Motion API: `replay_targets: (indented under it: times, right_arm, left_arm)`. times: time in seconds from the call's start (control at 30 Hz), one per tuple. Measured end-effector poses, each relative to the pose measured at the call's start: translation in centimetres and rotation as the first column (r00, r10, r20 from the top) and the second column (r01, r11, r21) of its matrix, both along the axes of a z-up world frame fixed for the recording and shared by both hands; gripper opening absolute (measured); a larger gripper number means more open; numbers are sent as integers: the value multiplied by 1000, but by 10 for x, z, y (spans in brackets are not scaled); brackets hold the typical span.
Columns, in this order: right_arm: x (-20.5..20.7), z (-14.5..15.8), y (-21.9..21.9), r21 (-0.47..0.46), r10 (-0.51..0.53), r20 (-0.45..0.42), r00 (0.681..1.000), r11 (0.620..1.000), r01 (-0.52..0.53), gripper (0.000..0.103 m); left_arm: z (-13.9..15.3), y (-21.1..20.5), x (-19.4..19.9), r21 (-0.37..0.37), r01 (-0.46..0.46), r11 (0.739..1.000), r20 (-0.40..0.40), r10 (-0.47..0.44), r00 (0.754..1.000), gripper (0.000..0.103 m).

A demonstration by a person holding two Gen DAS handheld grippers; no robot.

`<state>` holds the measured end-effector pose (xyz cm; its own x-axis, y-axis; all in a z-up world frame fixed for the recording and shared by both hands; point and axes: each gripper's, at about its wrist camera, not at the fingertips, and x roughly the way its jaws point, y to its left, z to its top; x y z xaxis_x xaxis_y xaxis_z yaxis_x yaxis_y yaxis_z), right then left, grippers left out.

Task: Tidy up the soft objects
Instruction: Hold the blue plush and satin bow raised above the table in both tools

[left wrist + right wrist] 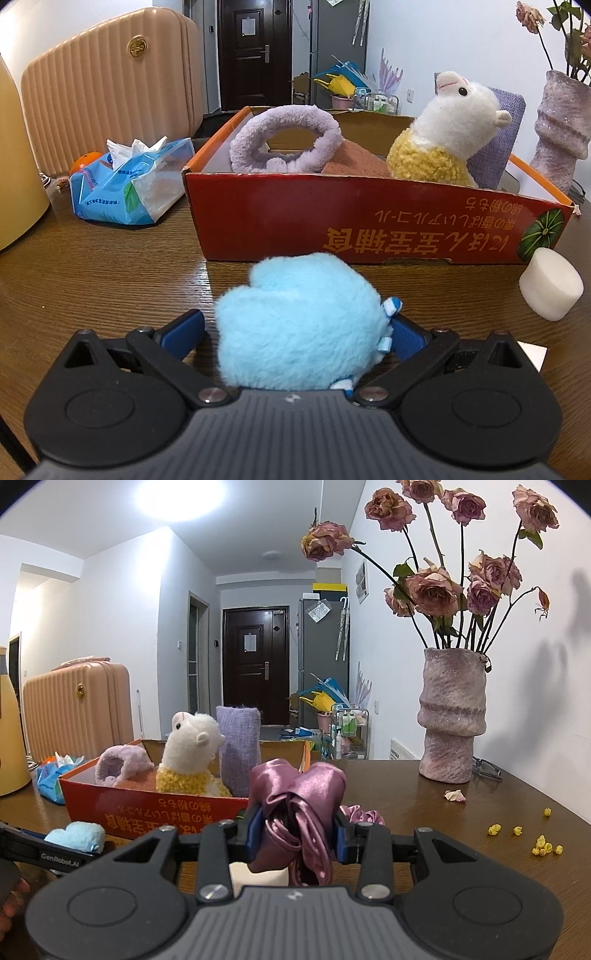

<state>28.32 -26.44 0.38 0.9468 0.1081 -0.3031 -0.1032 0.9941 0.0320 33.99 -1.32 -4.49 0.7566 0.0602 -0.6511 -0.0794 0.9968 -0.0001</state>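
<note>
Fluffy light-blue plush toy (299, 325) sits low centre in your left view, squeezed between the blue pads of your left gripper (295, 334), just before the red cardboard box (354, 229). Your right gripper (297, 836) is nearly closed, pinching a shiny mauve satin scrunchie (295, 794) at centre frame.

- We read "GenRobot.AI" in pale letters on the left gripper (79, 843), seen from the right wrist.
- The red box (369, 229) carried large yellow Japanese lettering, upside down to us.
- The blue tissue pack (122, 188) bore print too small to read.
</note>
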Motion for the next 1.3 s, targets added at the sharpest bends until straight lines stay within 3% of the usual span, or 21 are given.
replay_targets:
  times: [0.37,0.57,0.8,1.3]
  right_arm:
    - [1,-1,0,5,2,-2,1000,1000,-2,38]
    - [0,-2,2,4,5,-2,1000,1000,-5,38]
    - [0,-2,2,4,5,-2,1000,1000,-5,38]
    - [-6,2,4,10,20,28,999,1000,-20,38]
  left_arm:
    - [1,1,0,2,12,1000,-8,-12,1000,103]
    - [2,-2,-3,4,23,1000,6,-23,1000,87]
    - [5,-4,-8,-4,41,999,22,-41,999,85]
    - [21,-7,-24,18,38,999,147,-40,988,85]
